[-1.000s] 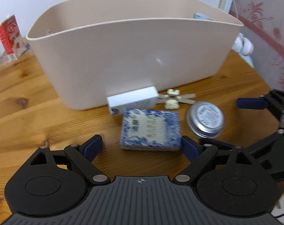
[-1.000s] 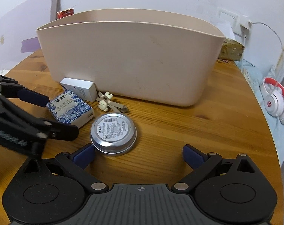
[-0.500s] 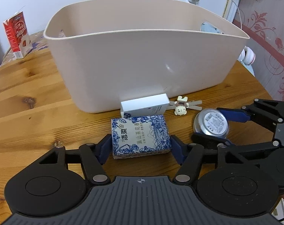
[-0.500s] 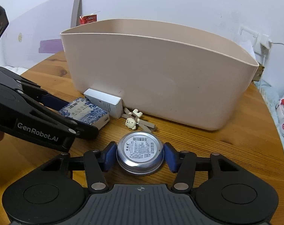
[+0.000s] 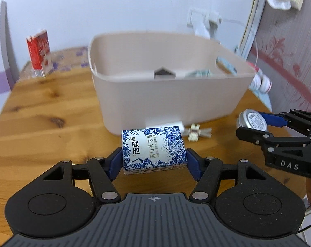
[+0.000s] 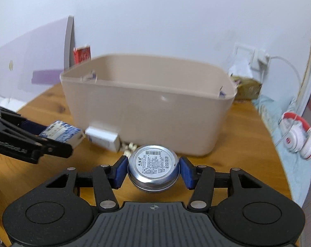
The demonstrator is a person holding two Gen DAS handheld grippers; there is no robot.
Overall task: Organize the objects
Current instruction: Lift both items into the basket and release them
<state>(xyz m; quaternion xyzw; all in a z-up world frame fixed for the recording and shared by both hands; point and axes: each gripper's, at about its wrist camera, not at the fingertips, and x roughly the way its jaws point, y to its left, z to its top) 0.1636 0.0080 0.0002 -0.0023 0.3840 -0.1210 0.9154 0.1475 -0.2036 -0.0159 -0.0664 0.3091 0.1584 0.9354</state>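
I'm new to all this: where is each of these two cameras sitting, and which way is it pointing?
Left wrist view: sits on the left gripper, looking forward along its fingers at the blue-and-white tissue pack it clamps, toward the beige bin; the right gripper shows at the right edge.
Right wrist view: sits on the right gripper, looking forward at the round tin it clamps, toward the same bin; the left gripper shows at the left edge.
Shared: bin, pack, tin, white box, wooden table.
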